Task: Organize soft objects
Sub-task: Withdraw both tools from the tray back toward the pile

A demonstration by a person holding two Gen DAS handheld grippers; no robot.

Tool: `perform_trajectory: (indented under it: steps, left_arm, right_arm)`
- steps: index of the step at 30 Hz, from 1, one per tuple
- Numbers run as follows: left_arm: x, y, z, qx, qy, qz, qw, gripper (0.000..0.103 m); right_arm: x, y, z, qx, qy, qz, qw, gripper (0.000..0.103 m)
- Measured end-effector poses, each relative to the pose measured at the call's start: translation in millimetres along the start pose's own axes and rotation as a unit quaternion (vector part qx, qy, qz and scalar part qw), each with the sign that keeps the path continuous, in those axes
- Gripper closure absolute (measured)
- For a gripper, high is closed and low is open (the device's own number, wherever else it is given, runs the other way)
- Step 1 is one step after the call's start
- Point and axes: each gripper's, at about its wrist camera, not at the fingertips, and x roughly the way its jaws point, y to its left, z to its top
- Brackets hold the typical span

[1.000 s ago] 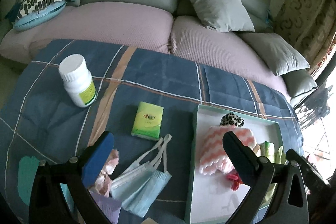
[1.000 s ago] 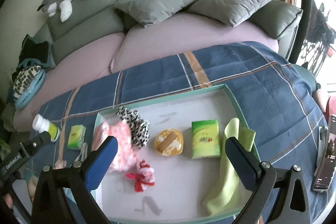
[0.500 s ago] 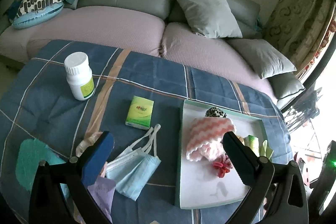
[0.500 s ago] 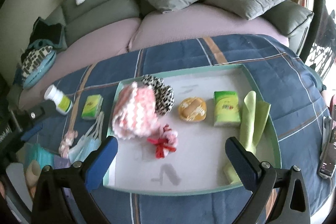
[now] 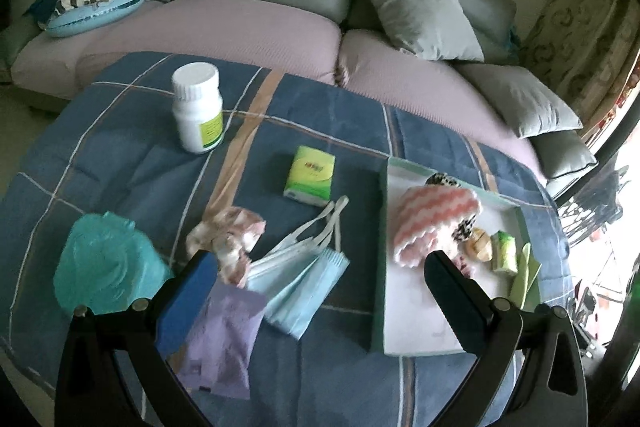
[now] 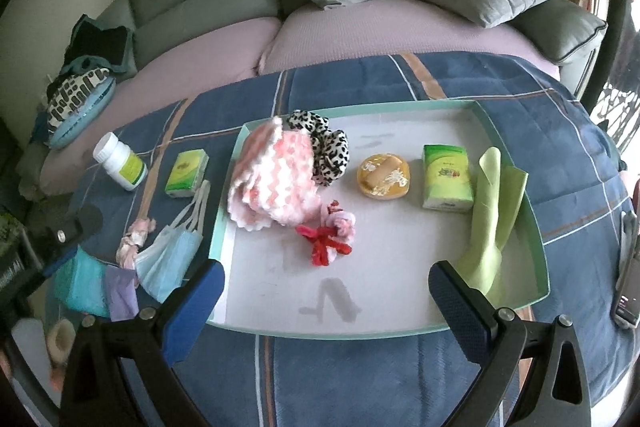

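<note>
A: Pale blue pleated face masks (image 5: 298, 281) lie on our blue checked quilt (image 5: 120, 163), just ahead of the left gripper (image 5: 320, 275), whose jaws are spread wide and empty.

B: Agreed. Our right gripper (image 6: 326, 287) hangs with jaws apart over the mint-rimmed white tray (image 6: 538, 251).

A: Farther in we see the pink-and-white zigzag knitted cloth (image 6: 276, 179) touching a leopard-print scrunchie (image 6: 326, 147).

B: Beyond, we see the grey sofa (image 6: 208, 15).

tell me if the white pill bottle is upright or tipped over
Upright: the white pill bottle stands on its base on the blue blanket, cap on top.
</note>
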Motion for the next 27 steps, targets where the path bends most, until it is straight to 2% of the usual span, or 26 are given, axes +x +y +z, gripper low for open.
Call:
perform_trajectory:
  steps: [10, 20, 27]
  left_arm:
    - [-4, 22, -17, -0.022, 0.017, 0.038, 0.9989, 0.0]
    - [0, 44, -39, -0.05, 0.047, 0.066, 0.9955, 0.0]
    - [8, 52, -45, -0.059, 0.062, 0.08, 0.9931, 0.0]
  right_arm:
    - [3, 21, -2, -0.018, 0.011, 0.034, 0.999, 0.0]
    - [10, 30, -13, -0.022, 0.033, 0.04, 0.998, 0.0]
    - [12, 37, -11, -0.027, 0.032, 0.057, 0.997, 0.0]
